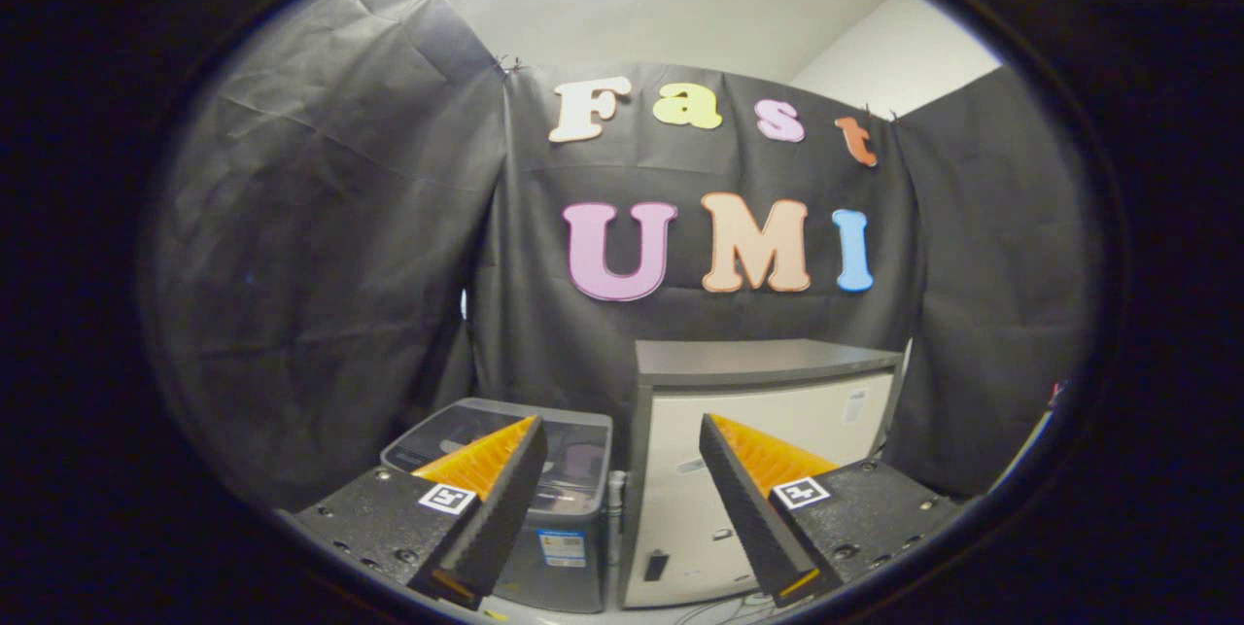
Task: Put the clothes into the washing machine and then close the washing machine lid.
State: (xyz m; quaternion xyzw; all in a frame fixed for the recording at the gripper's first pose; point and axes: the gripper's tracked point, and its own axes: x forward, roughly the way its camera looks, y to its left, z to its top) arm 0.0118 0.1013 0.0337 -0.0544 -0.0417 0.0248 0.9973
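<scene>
Looking forward along the tongs in the gripper view, both fingers stand spread wide with nothing between them, held high and well back from the booth's far wall. Beyond the left finger, in the lower middle of the frame, sits the washing machine, a low grey box whose lid appears to lie flat and down across its top; through the see-through panel something pale shows dimly, but whether that is the clothes I cannot tell. Just beside it, lower right of centre, stands a white cabinet with a grey top. From the tongs the machine lies ahead, below and a little left. A lid lying down fits laundry yet to go in or already shut inside.
</scene>
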